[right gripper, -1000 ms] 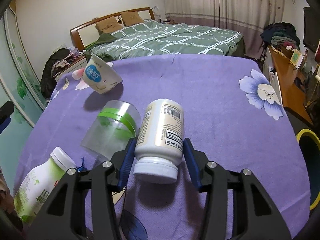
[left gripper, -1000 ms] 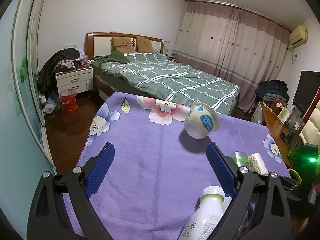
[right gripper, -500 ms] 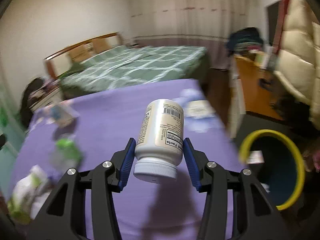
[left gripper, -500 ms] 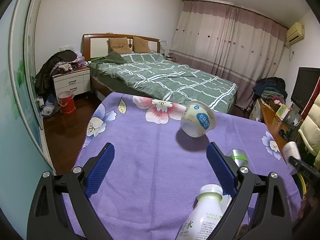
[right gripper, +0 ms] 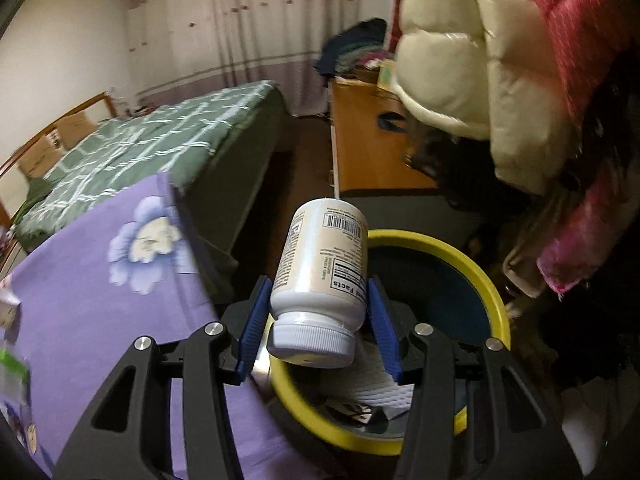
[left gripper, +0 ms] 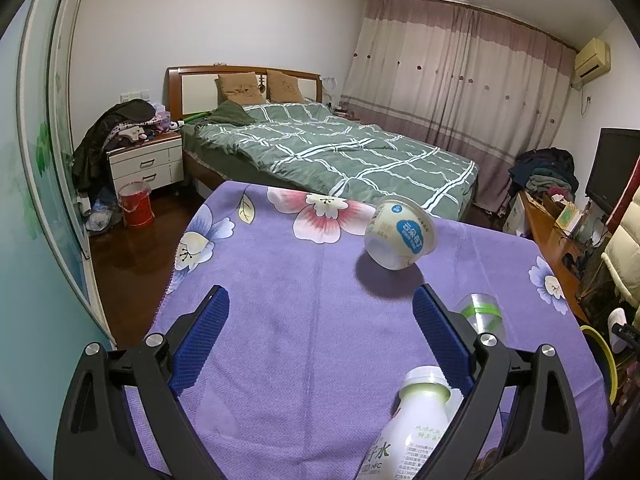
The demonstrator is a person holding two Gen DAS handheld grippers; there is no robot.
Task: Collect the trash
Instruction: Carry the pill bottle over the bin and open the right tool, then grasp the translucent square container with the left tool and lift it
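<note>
1. Left wrist view: the left gripper (left gripper: 320, 312) hovers over a purple floral tablecloth (left gripper: 280, 320), its blue pads spread wide with nothing between them. A yogurt cup (left gripper: 400, 236) lies tipped on the cloth ahead; a clear cup with green bands (left gripper: 480, 314) and a white drink bottle (left gripper: 416, 424) lie near the right finger.

2. Right wrist view: the right gripper (right gripper: 316, 322) is clamped on a white pill bottle (right gripper: 324, 264), cap toward the camera, held above a yellow-rimmed bin (right gripper: 486, 280) beside the table. Crumpled paper (right gripper: 380, 388) lies inside the bin.
</note>
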